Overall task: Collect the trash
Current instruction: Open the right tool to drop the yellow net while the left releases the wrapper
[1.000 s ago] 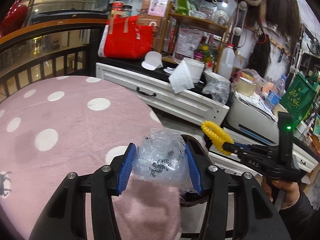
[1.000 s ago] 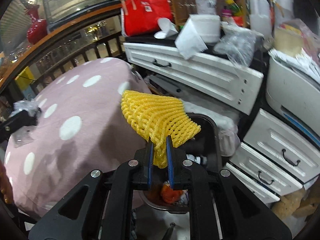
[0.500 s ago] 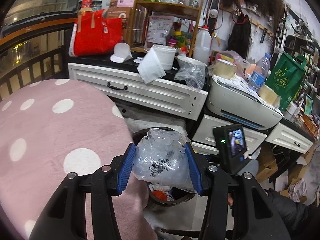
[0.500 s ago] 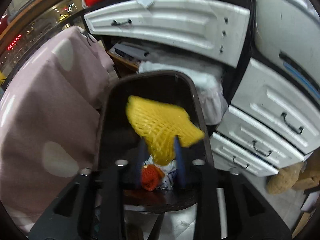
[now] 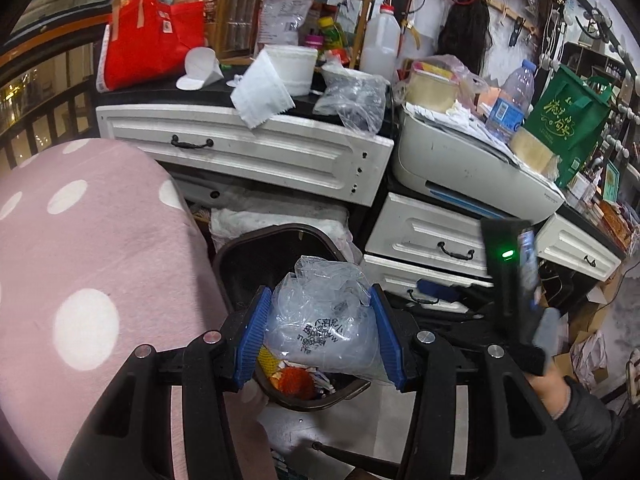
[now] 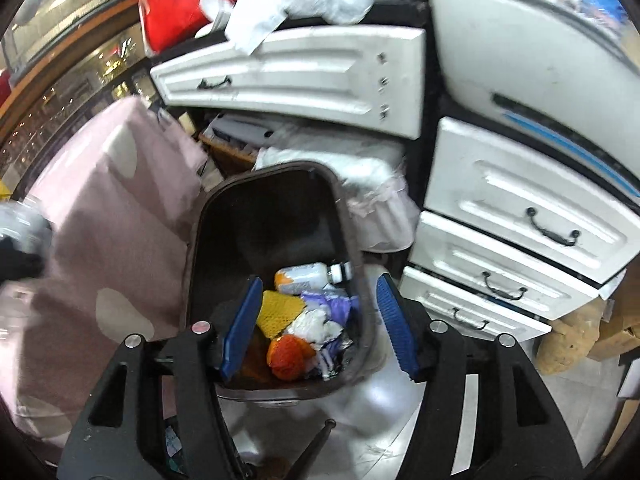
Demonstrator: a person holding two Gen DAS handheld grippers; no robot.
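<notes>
hovering over the dark trash bin (image 5: 280,248), the left gripper (image 5: 320,336) jaws clamp a crumpled clear plastic bag (image 5: 324,320) directly above it, while the right gripper (image 6: 320,324) jaws are opening, empty.

left gripper (image 5: 320,334): gripping, tilted down | right gripper (image 6: 320,330): fingers opening, empty

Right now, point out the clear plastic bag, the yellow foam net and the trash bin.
clear plastic bag (image 5: 320,320), left wrist view, its printed front.
yellow foam net (image 6: 278,312), right wrist view, its mesh middle.
trash bin (image 6: 264,216), right wrist view, dark inner wall.
</notes>
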